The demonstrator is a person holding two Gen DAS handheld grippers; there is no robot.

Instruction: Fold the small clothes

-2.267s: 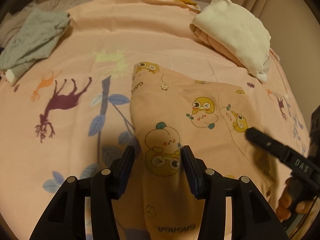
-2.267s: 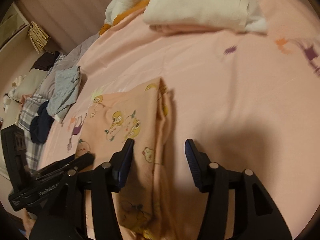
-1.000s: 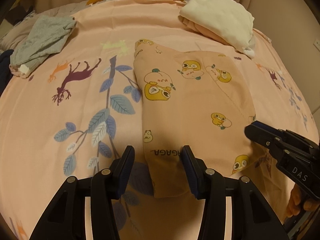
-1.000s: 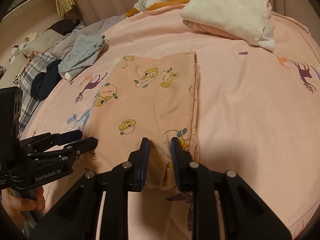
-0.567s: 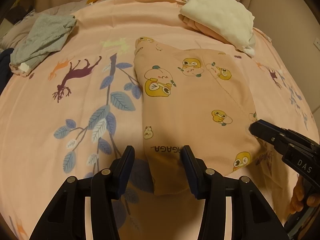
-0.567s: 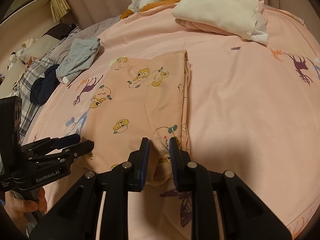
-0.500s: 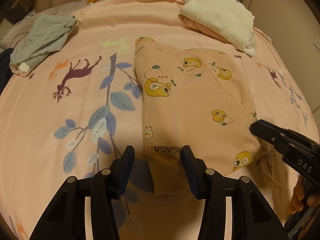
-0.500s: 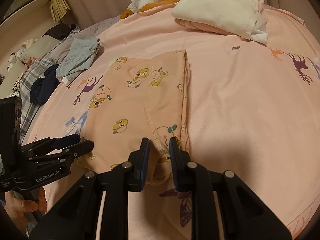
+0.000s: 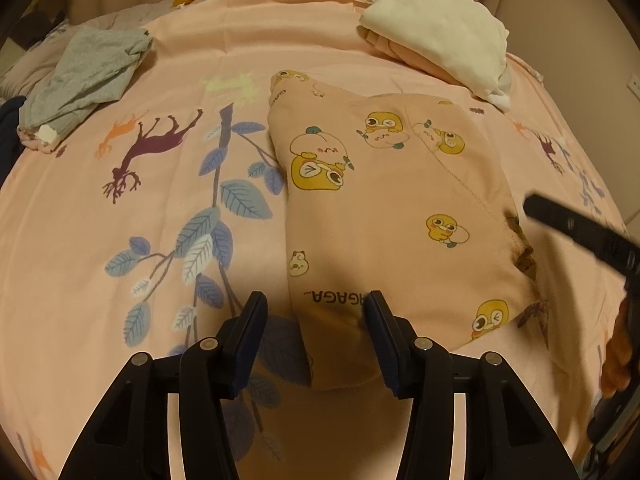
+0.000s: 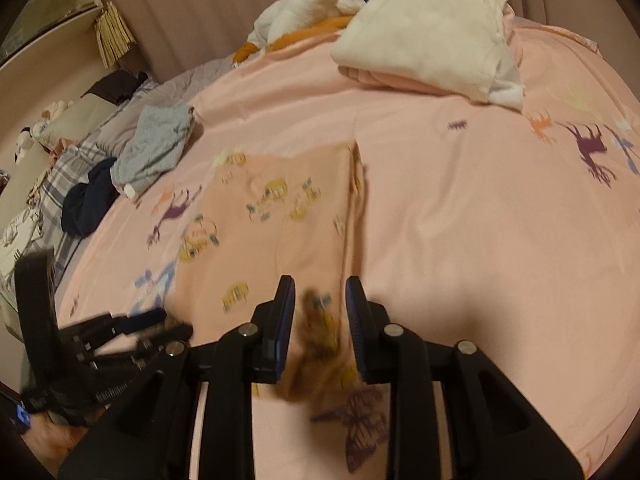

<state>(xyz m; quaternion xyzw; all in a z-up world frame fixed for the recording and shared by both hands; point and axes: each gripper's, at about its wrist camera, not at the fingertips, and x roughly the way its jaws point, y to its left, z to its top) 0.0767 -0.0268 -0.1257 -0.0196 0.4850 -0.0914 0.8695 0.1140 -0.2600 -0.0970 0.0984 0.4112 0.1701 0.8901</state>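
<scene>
Just ahead of my left gripper (image 9: 314, 334), the little peach garment (image 9: 384, 216) lies flat on the bedsheet (image 9: 120, 248), and its near hem carries printed letters, upside down to me, of which I can read "AGAGA" with dots after them. Yellow cartoon ducks dot the rest of the cloth. My left gripper stands open with its jaws on either side of the garment's near left corner, the pads not pressing on it.

My right gripper (image 10: 320, 312) sits at the garment's near right corner. Its jaws have just been widening, and a bunched bit of the hem stands between them; the view is blurred, and the pads look apart from the cloth rather than clamped on it. From the left view that gripper shows only as a dark bar at the right edge, with fingers of my right hand (image 9: 618, 360) below it.

The garment's left edge runs straight away from my left gripper; its right edge shows a stitched seam. Left of my left gripper the sheet lies bare and open out to a grey garment (image 9: 86, 80) far off to the left. Far ahead and to the right lies a folded cream pile (image 9: 440, 28). Right of my right gripper, the sheet is bare.
</scene>
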